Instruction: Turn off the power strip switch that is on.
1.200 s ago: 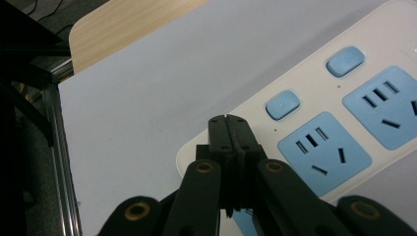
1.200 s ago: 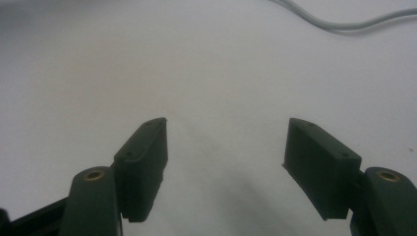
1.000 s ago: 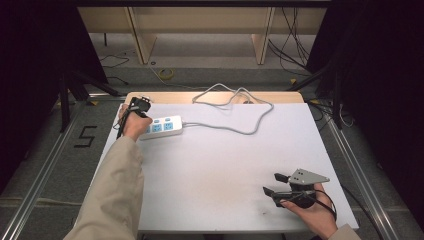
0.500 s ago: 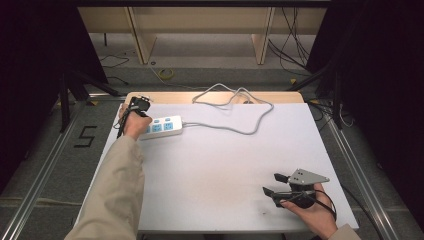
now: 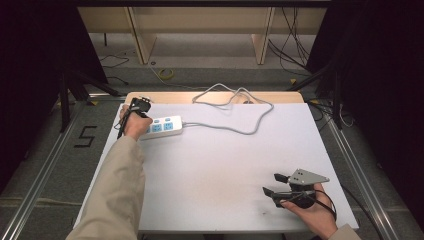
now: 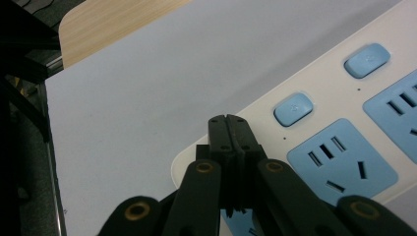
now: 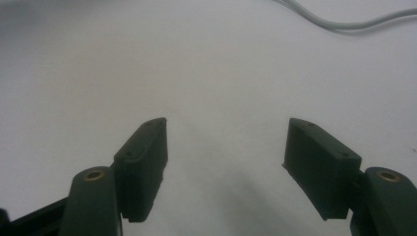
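- The white worktop (image 5: 210, 170) stood with a bare strip of wood showing along its far edge.
- A white power strip (image 5: 161, 127) with blue sockets lay flat near the far left corner of the worktop.
- Its grey cable (image 5: 235, 127) ran off to the right across the surface, then looped back toward the far edge.
- The left hand (image 5: 134, 125), in a beige sleeve (image 5: 112, 195), reached forward to the left end of the power strip.
- The left gripper (image 6: 229, 127) had its jaws pressed together with nothing between them.
- In the left gripper view the closed tips sat over the rounded end of the power strip (image 6: 314, 147), just beside a small blue button (image 6: 293, 108); whether they touched the casing I could not tell.
- A second blue button (image 6: 367, 60) lay further along the strip, with blue socket faces beside both.
- The right hand (image 5: 310, 212) rested at the near right corner of the worktop, well apart from the power strip.
- The right gripper (image 5: 275, 184) pointed left, its grey three-cornered plate on top.
- In the right gripper view the right gripper (image 7: 225, 147) had its jaws spread wide, holding nothing, with bare white surface between them.
- A stretch of the cable (image 7: 344, 22) crossed the far corner of that view.
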`<state>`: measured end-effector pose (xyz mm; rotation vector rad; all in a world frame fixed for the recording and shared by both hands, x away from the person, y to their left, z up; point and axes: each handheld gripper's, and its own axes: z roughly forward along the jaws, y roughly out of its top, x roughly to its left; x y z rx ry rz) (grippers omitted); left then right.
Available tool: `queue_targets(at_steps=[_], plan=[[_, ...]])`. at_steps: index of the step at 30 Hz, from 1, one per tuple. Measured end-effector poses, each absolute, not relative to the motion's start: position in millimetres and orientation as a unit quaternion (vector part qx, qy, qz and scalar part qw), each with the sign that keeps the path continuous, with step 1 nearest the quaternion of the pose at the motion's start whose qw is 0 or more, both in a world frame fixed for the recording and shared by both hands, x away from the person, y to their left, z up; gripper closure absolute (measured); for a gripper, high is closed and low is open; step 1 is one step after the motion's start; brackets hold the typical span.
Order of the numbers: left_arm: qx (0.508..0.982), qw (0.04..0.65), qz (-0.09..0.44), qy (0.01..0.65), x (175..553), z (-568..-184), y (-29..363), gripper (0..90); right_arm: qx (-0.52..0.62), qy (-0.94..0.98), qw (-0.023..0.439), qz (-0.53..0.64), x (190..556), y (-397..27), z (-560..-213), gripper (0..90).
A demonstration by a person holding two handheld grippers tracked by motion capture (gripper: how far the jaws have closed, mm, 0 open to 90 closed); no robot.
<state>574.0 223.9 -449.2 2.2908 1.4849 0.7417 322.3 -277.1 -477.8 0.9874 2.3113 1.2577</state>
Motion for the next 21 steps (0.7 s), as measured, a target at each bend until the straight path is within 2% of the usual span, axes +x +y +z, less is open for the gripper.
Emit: queue_targets(at_steps=[21], plan=[[0.796,0.161,0.256,0.524,574.8,-450.0,224.8,89.7,0.347,0.812,0.163,0.441,322.1,-276.8,-478.0,33.6]])
